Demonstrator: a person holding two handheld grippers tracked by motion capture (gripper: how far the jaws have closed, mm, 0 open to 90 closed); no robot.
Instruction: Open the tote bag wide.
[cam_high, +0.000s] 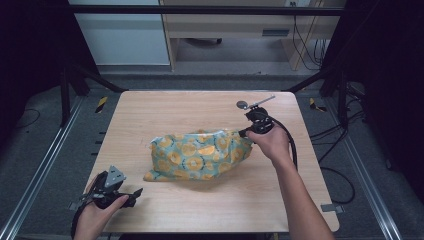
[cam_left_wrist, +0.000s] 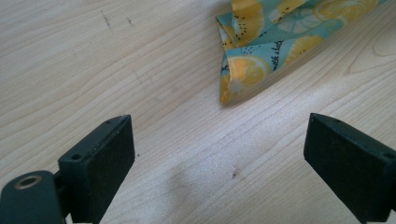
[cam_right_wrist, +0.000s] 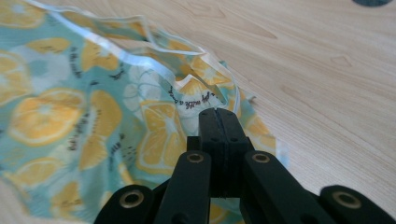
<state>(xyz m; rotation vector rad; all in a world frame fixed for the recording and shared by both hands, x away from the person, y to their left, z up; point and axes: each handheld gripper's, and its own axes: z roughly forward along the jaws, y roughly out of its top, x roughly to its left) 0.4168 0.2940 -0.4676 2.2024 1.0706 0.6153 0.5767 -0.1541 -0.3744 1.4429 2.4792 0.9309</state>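
Note:
A teal cloth bag (cam_high: 197, 154) printed with orange slices lies puffed up in the middle of the wooden table (cam_high: 165, 107). My right gripper (cam_high: 245, 133) is at the bag's right end, its jaws pressed together on the bag's white-trimmed rim (cam_right_wrist: 205, 93). In the right gripper view the closed jaw tips (cam_right_wrist: 218, 114) pinch that fabric, and the rest of the bag (cam_right_wrist: 70, 112) spreads out to the left. My left gripper (cam_high: 136, 195) rests near the table's front left corner. Its jaws (cam_left_wrist: 219, 154) stand wide open over bare wood, a short way from the bag's lower left corner (cam_left_wrist: 247, 70).
The table's front edge (cam_high: 210, 231) runs just behind the left hand. Metal frame rails (cam_high: 40, 165) flank the table on both sides. Black cables (cam_high: 335, 170) trail on the floor at the right. A wooden desk (cam_high: 230, 30) stands beyond the far edge.

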